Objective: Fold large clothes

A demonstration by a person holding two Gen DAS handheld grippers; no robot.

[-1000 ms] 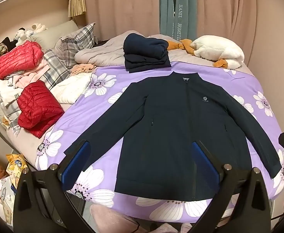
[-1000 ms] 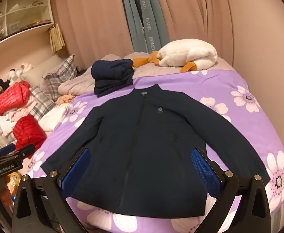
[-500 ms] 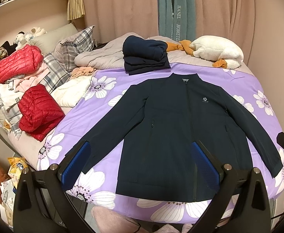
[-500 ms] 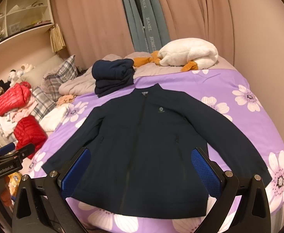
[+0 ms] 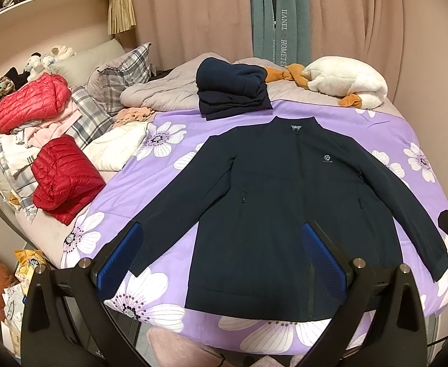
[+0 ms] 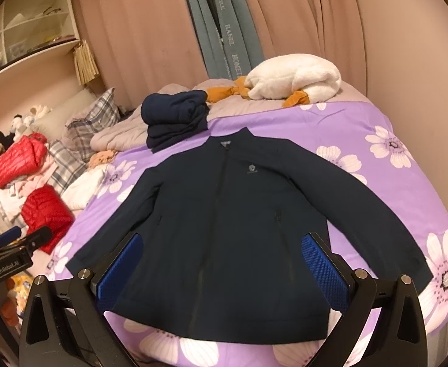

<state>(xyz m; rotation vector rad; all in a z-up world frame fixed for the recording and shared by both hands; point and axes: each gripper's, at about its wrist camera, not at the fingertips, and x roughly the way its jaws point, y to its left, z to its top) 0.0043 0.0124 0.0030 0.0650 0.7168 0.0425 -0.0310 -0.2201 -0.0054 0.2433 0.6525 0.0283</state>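
A dark navy zip jacket (image 5: pixel 288 202) lies flat, front up, on the purple flowered bedspread (image 5: pixel 150 183), collar at the far end and both sleeves spread outward. It also shows in the right wrist view (image 6: pixel 224 223). My left gripper (image 5: pixel 221 260) is open and empty, held above the jacket's hem at the near edge of the bed. My right gripper (image 6: pixel 221 266) is open and empty too, also above the hem. The left gripper's body (image 6: pixel 6 263) shows at the left edge of the right wrist view.
A stack of folded navy clothes (image 5: pixel 231 93) sits beyond the collar. A white and orange plush (image 5: pixel 343 81) lies at the far right. Red puffer jackets (image 5: pixel 65 180), plaid pillows (image 5: pixel 117 76) and loose laundry crowd the left side. Curtains hang behind.
Both grippers have drawn back and risen slightly, so the jacket sits a little farther away and lower in view. The jacket has not moved. Both grippers stay open.
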